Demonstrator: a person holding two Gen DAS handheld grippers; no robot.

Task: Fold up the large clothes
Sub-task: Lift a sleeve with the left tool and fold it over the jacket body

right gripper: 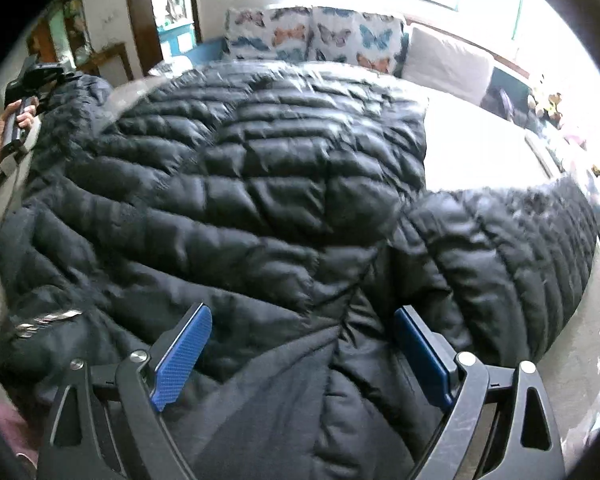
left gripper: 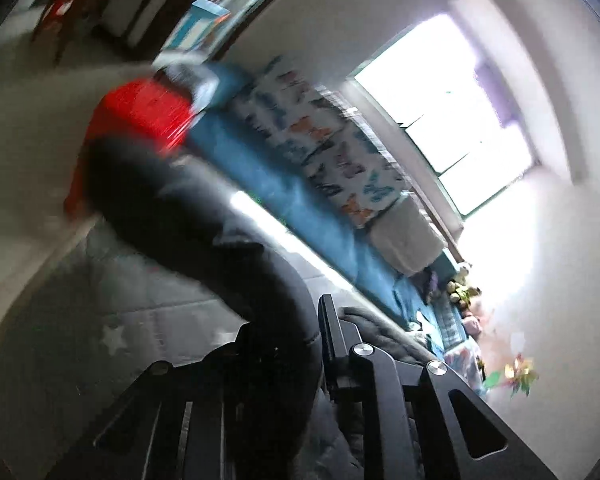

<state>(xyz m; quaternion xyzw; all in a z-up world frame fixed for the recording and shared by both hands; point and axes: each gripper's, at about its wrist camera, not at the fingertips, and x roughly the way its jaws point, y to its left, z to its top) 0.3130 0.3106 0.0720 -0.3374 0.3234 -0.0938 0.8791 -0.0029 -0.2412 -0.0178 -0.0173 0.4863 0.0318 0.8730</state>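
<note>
L gripper (left gripper: 296,344): jaws nearly together, clamped on a fold of the black jacket (right gripper: 236,184). In the L wrist view the dark fabric runs up from between the black fingers (left gripper: 332,336) and trails off to the upper left, blurred. One finger shows clearly on the right of the cloth; the other is mostly hidden behind it. In the R wrist view the same gripper (right gripper: 40,76) sits at the jacket's far left edge, a hand (right gripper: 22,114) round its handle, sleeve end bunched against it.

R gripper (right gripper: 300,356): jaws wide apart, blue pads (right gripper: 184,356) on either side of the near hem area. Jacket fabric lies between the pads, but neither pad presses on it, as far as I can tell; gap visible on both sides. Whether the finger tips rest on the cloth, can't tell.

Jacket: black quilted puffer, spread across the bed (right gripper: 480,152), covering most of the R view. One sleeve lies out to the right, w/ pale sheet showing between it and the body. A silvery strip (right gripper: 48,320) shows near the lower left edge.

Behind: butterfly pillows (right gripper: 312,36) against the headboard, white pillow (right gripper: 448,56) beside them, bright window (left gripper: 448,108). L view also shows a red item (left gripper: 140,112), blurred, and a grey star-print quilt (left gripper: 112,320) below it.
</note>
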